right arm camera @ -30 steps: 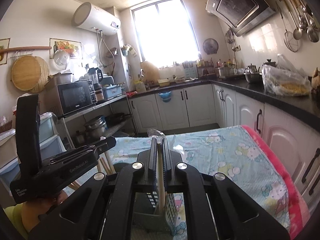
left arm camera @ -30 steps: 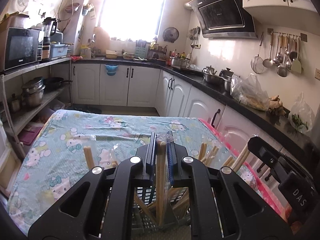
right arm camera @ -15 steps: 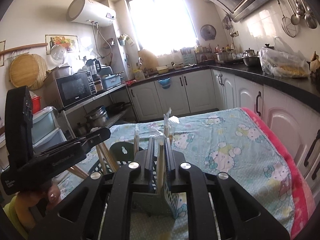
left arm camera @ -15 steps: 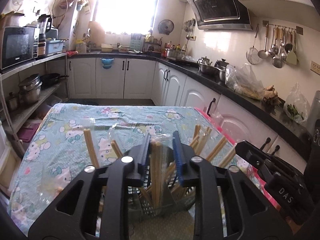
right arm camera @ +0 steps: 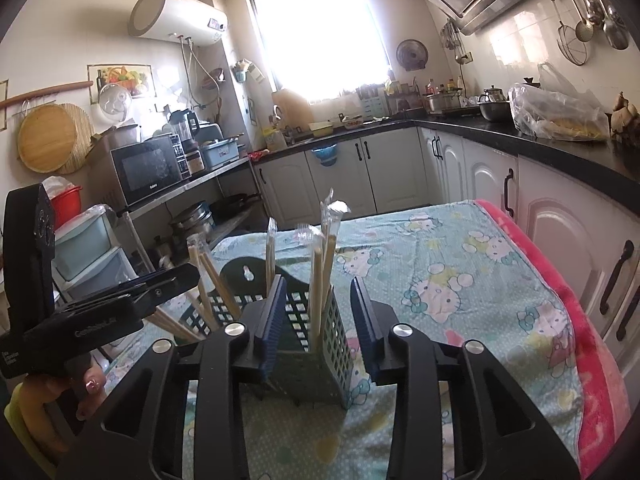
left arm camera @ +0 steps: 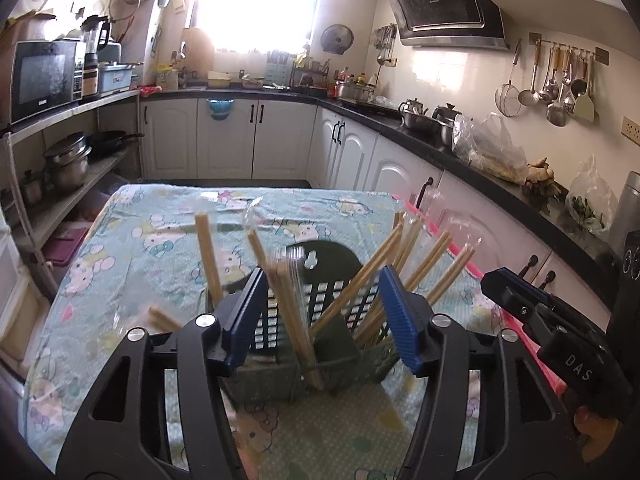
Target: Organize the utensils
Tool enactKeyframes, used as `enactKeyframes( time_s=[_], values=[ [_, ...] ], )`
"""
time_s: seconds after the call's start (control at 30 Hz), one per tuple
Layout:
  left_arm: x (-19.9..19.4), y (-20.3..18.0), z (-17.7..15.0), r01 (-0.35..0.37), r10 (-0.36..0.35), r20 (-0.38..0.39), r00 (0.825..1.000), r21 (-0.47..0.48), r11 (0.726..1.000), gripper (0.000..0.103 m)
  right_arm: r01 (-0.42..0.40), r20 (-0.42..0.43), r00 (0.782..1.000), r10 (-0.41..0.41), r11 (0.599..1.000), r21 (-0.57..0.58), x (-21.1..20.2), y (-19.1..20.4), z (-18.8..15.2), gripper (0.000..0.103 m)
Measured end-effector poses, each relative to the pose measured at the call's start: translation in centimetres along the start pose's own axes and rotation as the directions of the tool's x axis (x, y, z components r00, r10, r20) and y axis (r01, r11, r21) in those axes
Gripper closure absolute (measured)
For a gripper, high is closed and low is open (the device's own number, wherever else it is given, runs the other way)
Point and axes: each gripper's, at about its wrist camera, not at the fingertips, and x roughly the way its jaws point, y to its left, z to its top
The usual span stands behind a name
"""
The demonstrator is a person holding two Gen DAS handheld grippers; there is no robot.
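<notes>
A green perforated utensil holder (left arm camera: 336, 256) stands on the table with several wrapped wooden chopsticks leaning in it. In the left wrist view my left gripper (left arm camera: 322, 316) hangs just above its near side. Its jaws are opening, and one wrapped pair of chopsticks (left arm camera: 294, 312) stands loose between the blue pads, touching neither. In the right wrist view my right gripper (right arm camera: 319, 320) sits over the holder's (right arm camera: 332, 344) right compartment. Its jaws are opening too, and another wrapped pair (right arm camera: 318, 280) stands free between them.
A cartoon-print cloth (right arm camera: 460, 264) covers the table, with a pink edge (right arm camera: 560, 312) on the right. White cabinets (left arm camera: 360, 152) and a dark counter run along the right, shelves with pots (left arm camera: 68, 160) along the left. A hand (right arm camera: 88, 388) holds the left gripper's black body (right arm camera: 100, 320).
Both grippers were shut on wrapped chopsticks. Both have opened and sunk toward the holder, and the chopsticks now stand loose in it.
</notes>
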Motion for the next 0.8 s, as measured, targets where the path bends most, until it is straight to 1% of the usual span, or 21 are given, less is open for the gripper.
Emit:
enactKeyframes(
  time_s=[0.17,0.33,0.4,0.43,0.5,0.6,0.8],
  values=[
    [-0.6,0.4,-0.9,0.002,-0.002,-0.011,1.0,-0.016,1.0,0.044,-0.003,-0.028,1.0,0.003,1.0,0.0,-0.3,0.1,-0.9,0.065],
    [-1.6,0.8,-1.9,0.011,-0.011,-0.016,1.0,-0.034,0.999,0.036,-0.007,-0.053,0.999,0.006,1.0,-0.007,-0.6,0.4,-1.9,0.056],
    [-2.0,0.8,-2.3,0.014,-0.015,-0.018,1.0,-0.035,0.999,0.033,-0.01,-0.064,0.998,0.01,1.0,-0.009,-0.8,0.5,-2.4,0.054],
    [-2.2,0.9,-2.6,0.017,-0.018,-0.02,1.0,-0.036,0.999,0.031,-0.011,-0.068,0.998,0.011,1.0,-0.01,-0.9,0.5,-2.6,0.052],
    [-2.6,0.9,-3.2,0.021,-0.022,-0.022,1.0,-0.037,0.999,0.03,-0.015,-0.081,0.997,0.015,1.0,-0.011,-1.1,0.6,-3.1,0.05],
    [-3.3,0.9,-4.3,0.023,-0.024,-0.028,0.999,-0.03,0.999,0.024,-0.021,-0.096,0.995,0.019,1.0,-0.016,-1.4,0.9,-4.0,0.046],
    [-4.3,1.1,-6.0,0.012,-0.012,-0.033,0.999,-0.023,1.0,0.018,-0.028,-0.13,0.991,0.024,0.999,-0.032,-2.2,1.4,-5.8,0.037]
  ],
)
